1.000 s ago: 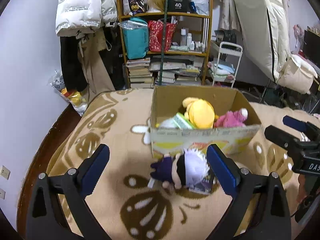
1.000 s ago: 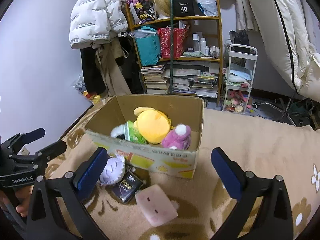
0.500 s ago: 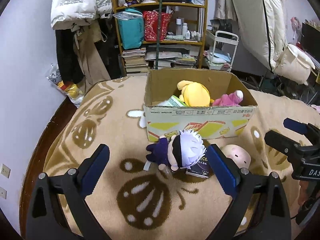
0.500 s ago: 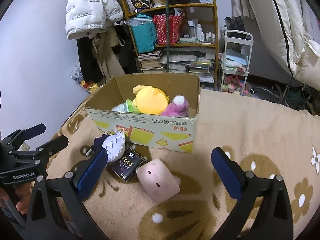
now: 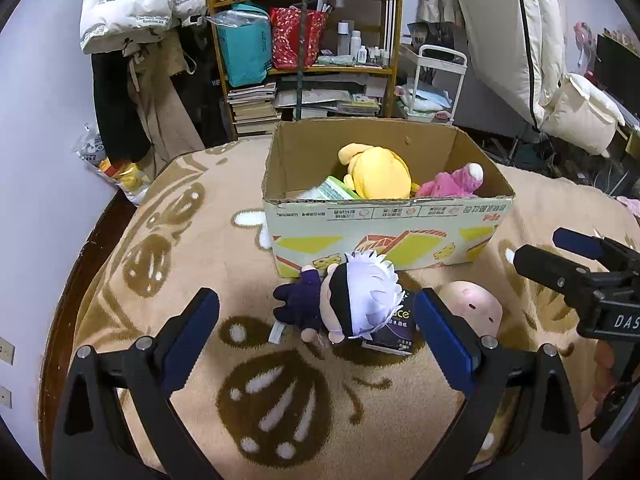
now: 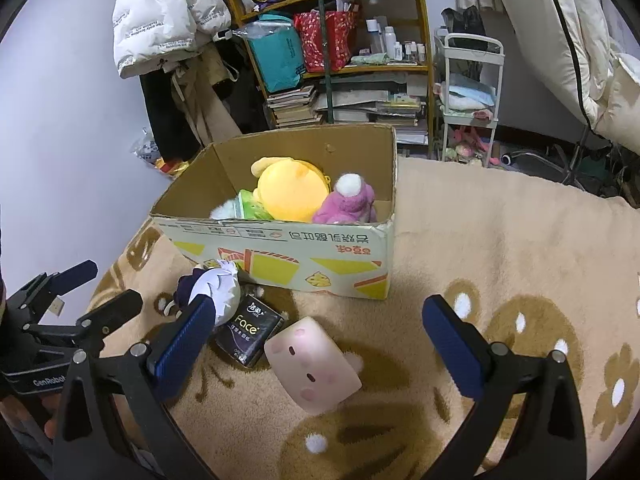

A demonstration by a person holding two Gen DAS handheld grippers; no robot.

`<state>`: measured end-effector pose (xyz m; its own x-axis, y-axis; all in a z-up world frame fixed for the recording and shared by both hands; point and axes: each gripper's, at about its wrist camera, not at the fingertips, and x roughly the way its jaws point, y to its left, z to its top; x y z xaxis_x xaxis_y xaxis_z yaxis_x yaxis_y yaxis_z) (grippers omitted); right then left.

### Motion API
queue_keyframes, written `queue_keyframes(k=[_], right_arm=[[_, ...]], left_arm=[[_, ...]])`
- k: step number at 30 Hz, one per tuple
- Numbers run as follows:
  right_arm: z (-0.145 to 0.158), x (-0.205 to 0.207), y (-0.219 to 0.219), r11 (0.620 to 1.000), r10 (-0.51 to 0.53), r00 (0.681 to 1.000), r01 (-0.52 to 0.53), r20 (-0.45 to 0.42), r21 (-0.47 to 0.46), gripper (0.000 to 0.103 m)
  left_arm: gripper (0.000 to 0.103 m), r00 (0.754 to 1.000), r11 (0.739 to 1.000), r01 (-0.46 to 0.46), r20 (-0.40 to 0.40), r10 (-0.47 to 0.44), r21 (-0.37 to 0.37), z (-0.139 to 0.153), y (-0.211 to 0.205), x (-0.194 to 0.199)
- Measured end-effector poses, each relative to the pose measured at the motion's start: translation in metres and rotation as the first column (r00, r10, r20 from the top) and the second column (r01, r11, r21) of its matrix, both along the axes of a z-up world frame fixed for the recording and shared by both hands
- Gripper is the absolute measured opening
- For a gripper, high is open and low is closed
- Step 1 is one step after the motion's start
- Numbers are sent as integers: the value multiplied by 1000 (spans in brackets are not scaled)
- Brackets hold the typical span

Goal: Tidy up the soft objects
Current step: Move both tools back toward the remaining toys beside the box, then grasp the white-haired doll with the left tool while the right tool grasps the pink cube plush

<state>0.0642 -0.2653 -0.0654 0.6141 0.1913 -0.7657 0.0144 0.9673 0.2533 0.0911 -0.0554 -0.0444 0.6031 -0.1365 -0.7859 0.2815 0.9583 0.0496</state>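
Observation:
A white-haired doll in dark clothes (image 5: 344,300) lies on the tan blanket in front of a cardboard box (image 5: 384,232). It partly covers a dark tissue pack (image 6: 250,330). A pink pig plush (image 6: 314,364) lies to its right. In the box are a yellow plush (image 5: 378,172), a pink plush (image 5: 454,182) and a green pack (image 5: 330,192). My left gripper (image 5: 316,336) is open and empty, just short of the doll. My right gripper (image 6: 320,344) is open and empty, above the pig plush.
The tan patterned blanket (image 5: 180,248) covers the surface; its left edge drops to a dark wood rim (image 5: 80,264). Behind the box stand a cluttered shelf (image 5: 308,52), hanging coats (image 5: 132,40), a white cart (image 6: 470,92) and a leaning mattress (image 5: 516,36).
Both grippers have drawn back and risen from the box, so the doll, tissue pack and pig plush now lie further up in view. Both stay open and empty.

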Motion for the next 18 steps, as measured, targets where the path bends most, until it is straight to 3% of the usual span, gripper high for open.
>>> queue_keyframes(k=[18], right_arm=[[-25,21,5,999,29,993,-27,-114,19,103]], left_arm=[[97,991,991,114,-79,-108,76,-35,-30,15]])
